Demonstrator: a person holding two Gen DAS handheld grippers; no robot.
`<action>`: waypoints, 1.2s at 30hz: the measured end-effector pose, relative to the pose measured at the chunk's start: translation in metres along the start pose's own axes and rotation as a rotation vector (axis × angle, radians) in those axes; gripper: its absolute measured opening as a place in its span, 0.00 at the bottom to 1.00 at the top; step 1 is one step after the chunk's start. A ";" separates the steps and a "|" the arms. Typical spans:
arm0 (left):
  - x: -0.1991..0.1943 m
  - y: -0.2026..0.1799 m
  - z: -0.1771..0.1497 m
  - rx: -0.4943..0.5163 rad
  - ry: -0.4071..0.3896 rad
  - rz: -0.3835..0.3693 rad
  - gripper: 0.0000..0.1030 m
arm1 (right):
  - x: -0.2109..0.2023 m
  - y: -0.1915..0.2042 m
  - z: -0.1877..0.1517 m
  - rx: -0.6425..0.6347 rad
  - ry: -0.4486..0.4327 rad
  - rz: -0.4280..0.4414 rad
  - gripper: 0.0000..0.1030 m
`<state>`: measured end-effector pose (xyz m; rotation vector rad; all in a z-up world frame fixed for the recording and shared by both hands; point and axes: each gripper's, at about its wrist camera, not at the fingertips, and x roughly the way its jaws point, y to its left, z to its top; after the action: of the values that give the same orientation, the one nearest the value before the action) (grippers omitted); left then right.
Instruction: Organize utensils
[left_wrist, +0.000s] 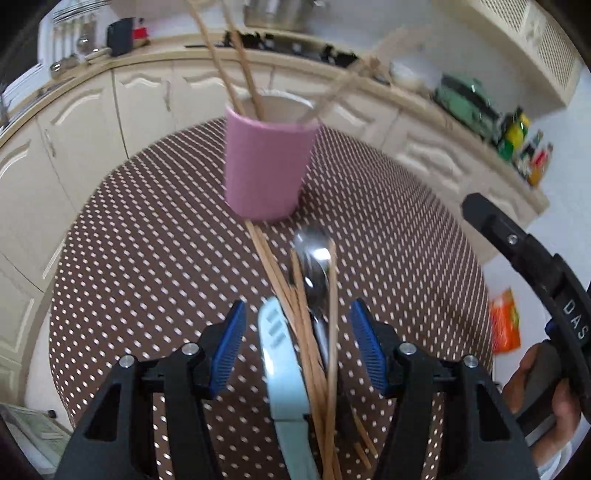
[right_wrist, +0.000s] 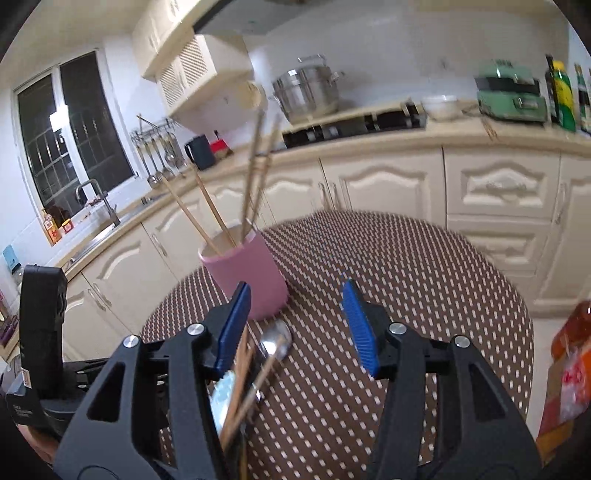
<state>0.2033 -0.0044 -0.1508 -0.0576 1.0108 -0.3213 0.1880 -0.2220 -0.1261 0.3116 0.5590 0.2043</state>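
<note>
Two spread grippers hover over a dotted table (left_wrist: 147, 221): the left gripper (left_wrist: 297, 332) straddles loose chopsticks (left_wrist: 295, 295), a spoon (left_wrist: 314, 254) and a pale blue utensil (left_wrist: 280, 369) without pinching, the right gripper (right_wrist: 295, 325) holds nothing, while only its view shows the window (right_wrist: 74, 129) beyond the pink cup (right_wrist: 251, 280) near the far edge

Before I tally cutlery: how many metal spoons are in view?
1: the spoon lies on the table among loose chopsticks, near the pink cup. Others may be hidden.
</note>
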 end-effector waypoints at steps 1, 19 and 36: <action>0.003 -0.004 -0.001 0.011 0.014 0.003 0.56 | 0.001 -0.004 -0.004 0.005 0.016 -0.002 0.51; 0.053 -0.051 -0.011 0.110 0.184 0.131 0.34 | 0.009 -0.031 -0.037 0.061 0.155 0.011 0.54; 0.045 -0.015 -0.003 0.000 0.183 0.013 0.14 | 0.020 -0.020 -0.039 0.034 0.207 0.027 0.56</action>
<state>0.2191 -0.0314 -0.1871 -0.0216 1.1916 -0.3187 0.1851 -0.2262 -0.1734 0.3336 0.7640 0.2550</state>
